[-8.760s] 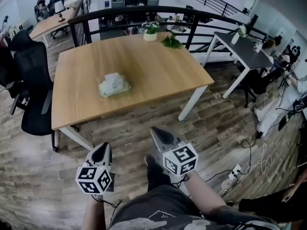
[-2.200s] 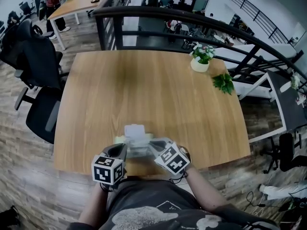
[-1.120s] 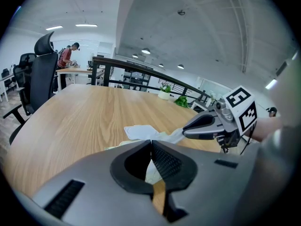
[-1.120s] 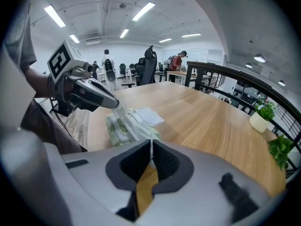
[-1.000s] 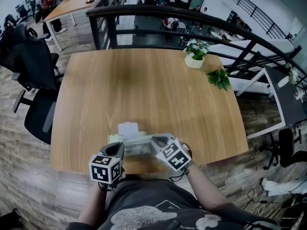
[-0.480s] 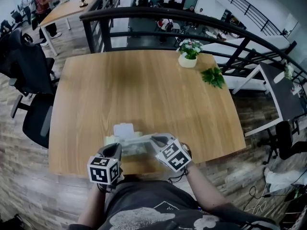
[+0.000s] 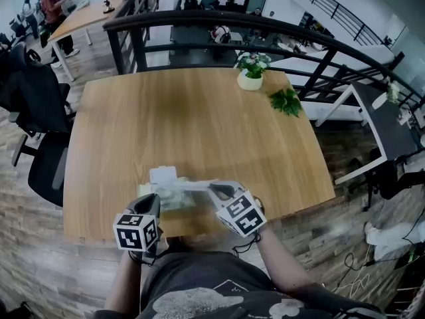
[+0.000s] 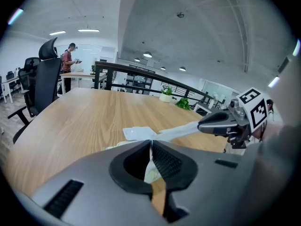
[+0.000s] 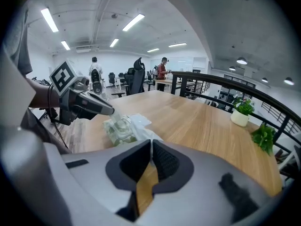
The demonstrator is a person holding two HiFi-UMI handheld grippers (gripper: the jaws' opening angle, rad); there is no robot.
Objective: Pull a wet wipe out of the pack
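Note:
The pale green wet wipe pack (image 7: 167,197) lies near the front edge of the wooden table (image 7: 199,125), its white flap lid (image 7: 163,175) open. My left gripper (image 7: 153,201) is shut on the pack's near left edge (image 8: 151,166). My right gripper (image 7: 213,189) is shut on a white wet wipe (image 7: 189,185), which stretches taut from the pack's opening to its tips. The left gripper view shows that wipe (image 8: 181,130) running into the right gripper (image 8: 207,125). In the right gripper view the wipe (image 9: 143,134) enters my shut jaws, with the pack (image 9: 120,128) behind and the left gripper (image 9: 106,111) on it.
A small potted plant in a white pot (image 7: 250,78) and a green leafy sprig (image 7: 285,102) sit at the table's far right. A black railing (image 7: 199,25) runs behind the table. A black office chair (image 7: 40,131) stands at its left. People work at distant desks.
My right gripper has drawn up and away from the pack, and the wipe between them has grown longer and tauter. The left gripper has stayed on the pack.

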